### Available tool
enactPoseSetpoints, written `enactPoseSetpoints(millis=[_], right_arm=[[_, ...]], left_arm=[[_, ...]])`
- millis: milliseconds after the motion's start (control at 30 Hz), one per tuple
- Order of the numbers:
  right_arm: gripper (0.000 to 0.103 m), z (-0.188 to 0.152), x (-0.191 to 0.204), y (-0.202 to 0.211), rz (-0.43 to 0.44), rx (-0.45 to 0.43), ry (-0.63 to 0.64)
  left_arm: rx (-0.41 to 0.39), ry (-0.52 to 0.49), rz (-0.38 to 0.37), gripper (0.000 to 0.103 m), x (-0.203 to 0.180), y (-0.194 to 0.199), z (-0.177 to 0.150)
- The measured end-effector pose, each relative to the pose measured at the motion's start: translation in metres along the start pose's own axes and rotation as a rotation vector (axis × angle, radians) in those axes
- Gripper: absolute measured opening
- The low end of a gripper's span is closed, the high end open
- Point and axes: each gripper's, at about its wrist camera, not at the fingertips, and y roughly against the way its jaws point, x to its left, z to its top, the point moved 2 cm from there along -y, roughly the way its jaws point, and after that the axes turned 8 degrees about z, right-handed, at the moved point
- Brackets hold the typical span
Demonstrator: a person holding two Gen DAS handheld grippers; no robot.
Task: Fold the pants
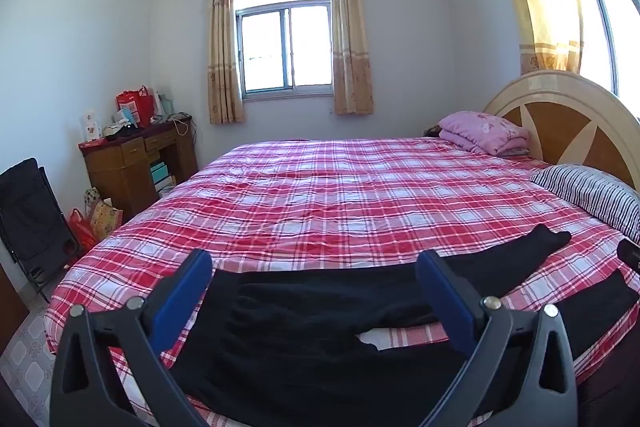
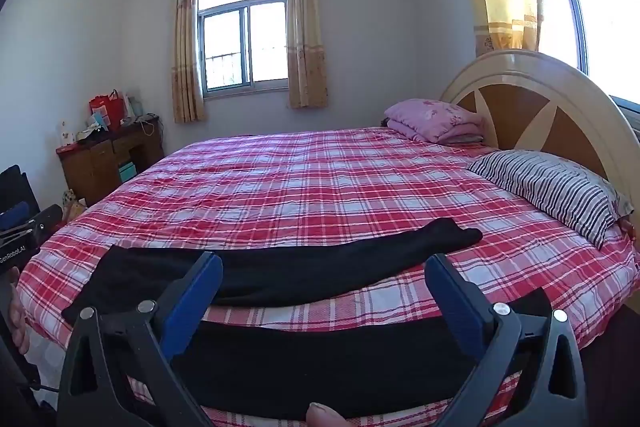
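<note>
Limp black pants (image 1: pixel 312 311) on plaid bedspread (image 1: pixel 340 187)

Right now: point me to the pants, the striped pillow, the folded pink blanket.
pants (image 2: pixel 304 267), right wrist view, on the far leg, mid-length.
striped pillow (image 2: pixel 556 187), right wrist view, on its top face.
folded pink blanket (image 1: pixel 484 131), left wrist view, on the top fold.

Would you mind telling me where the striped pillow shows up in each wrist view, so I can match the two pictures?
Left wrist view: the striped pillow lies at the far right edge, below the headboard.
Right wrist view: the striped pillow lies right of centre, in fuller view, against the headboard.
Shared landmark: the folded pink blanket, left of the headboard.
</note>
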Motion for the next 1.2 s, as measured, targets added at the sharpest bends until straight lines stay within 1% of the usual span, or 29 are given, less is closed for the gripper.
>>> enactPoseSetpoints(millis=[1200], right_arm=[[0.102,-0.0011,0.0008,-0.0053,-0.008,0.017,0.0]], left_arm=[[0.019,-0.018,0.001,0.103,-0.0022,-0.006,-0.005]])
